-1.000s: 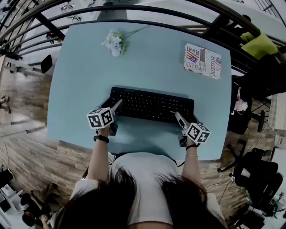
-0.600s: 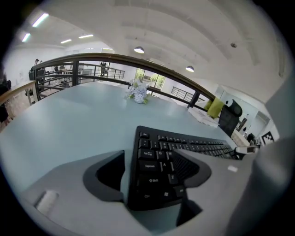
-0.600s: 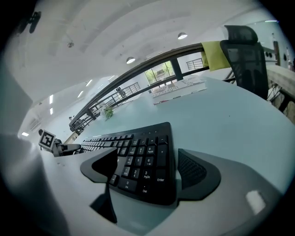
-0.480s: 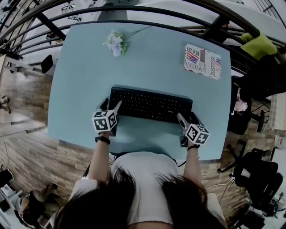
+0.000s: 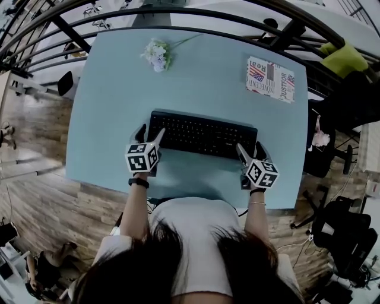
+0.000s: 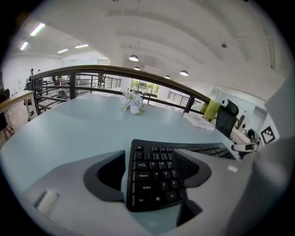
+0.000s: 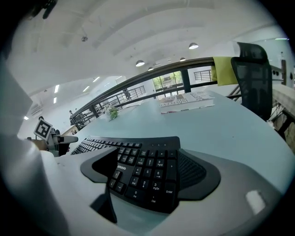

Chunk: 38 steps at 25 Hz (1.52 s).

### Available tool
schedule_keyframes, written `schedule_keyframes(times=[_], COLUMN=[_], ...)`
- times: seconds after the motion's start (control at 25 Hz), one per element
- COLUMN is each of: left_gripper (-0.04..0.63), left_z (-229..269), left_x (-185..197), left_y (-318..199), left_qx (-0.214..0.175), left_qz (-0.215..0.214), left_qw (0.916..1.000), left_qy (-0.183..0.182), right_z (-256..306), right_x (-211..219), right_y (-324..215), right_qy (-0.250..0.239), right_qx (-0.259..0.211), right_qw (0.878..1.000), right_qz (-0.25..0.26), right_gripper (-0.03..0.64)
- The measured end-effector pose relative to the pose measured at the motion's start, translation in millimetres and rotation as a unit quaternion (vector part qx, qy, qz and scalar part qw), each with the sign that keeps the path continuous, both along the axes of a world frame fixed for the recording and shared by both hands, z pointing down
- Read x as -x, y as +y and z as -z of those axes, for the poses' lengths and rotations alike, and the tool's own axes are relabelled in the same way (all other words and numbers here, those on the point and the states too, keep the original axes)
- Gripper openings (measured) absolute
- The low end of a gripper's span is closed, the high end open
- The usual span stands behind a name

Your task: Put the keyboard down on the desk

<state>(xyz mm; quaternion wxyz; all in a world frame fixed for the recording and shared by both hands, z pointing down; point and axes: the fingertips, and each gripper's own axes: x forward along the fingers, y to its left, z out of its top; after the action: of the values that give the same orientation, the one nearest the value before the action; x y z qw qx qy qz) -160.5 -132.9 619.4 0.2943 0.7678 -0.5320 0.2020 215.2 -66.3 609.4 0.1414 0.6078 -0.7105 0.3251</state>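
A black keyboard (image 5: 202, 134) lies flat on the light blue desk (image 5: 202, 77), near its front edge. My left gripper (image 5: 149, 133) stands open at the keyboard's left end (image 6: 154, 177), one finger left of the edge and the other over the keys. At the right end (image 7: 147, 173), my right gripper (image 5: 249, 148) is also open, its fingers straddling the number pad. Desk surface shows between the keyboard and the left gripper's outer finger (image 6: 106, 177).
A small bunch of pale flowers (image 5: 157, 54) lies at the back left of the desk, and a printed book (image 5: 270, 79) at the back right. A black railing (image 5: 178, 15) runs behind the desk. An office chair (image 5: 332, 65) with a green cloth stands to the right.
Both grippers' jaws have spread apart at the keyboard's ends, and the outer fingers now show beside it. The left gripper shifted slightly right. The keyboard has barely moved on the desk.
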Motion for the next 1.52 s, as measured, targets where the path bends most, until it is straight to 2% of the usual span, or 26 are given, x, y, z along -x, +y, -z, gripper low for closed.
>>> schedule_keyframes(times=[0.36, 0.64, 0.92, 1.24, 1.52], left_gripper=[0.356, 0.356, 0.342, 0.206, 0.135], left_z=[40.7, 86.8, 142.9, 206.2, 237.8], left_x=[-15.0, -40.6, -68.5, -102.3, -118.6], left_y=[-0.4, 1.2, 13.4, 44.7, 66.2], left_qx=[-0.054, -0.114, -0.177, -0.245, -0.264], left_qz=[-0.021, -0.056, -0.087, -0.122, -0.122], left_qw=[0.9983, 0.9918, 0.9805, 0.9607, 0.9531], left_qy=[-0.003, -0.012, 0.0, 0.047, 0.084], right_z=[41.5, 80.5, 135.8, 206.8, 248.3], right_x=[6.5, 15.5, 30.9, 53.7, 64.4], right_y=[-9.0, -7.7, -2.9, 10.5, 26.3], right_qy=[0.011, 0.009, 0.021, 0.036, 0.031], right_qx=[-0.06, -0.114, -0.173, -0.258, -0.307], right_qw=[0.998, 0.993, 0.982, 0.958, 0.943], right_qz=[0.018, 0.038, 0.077, 0.117, 0.126], right_gripper=[0.402, 0.396, 0.276, 0.12, 0.022])
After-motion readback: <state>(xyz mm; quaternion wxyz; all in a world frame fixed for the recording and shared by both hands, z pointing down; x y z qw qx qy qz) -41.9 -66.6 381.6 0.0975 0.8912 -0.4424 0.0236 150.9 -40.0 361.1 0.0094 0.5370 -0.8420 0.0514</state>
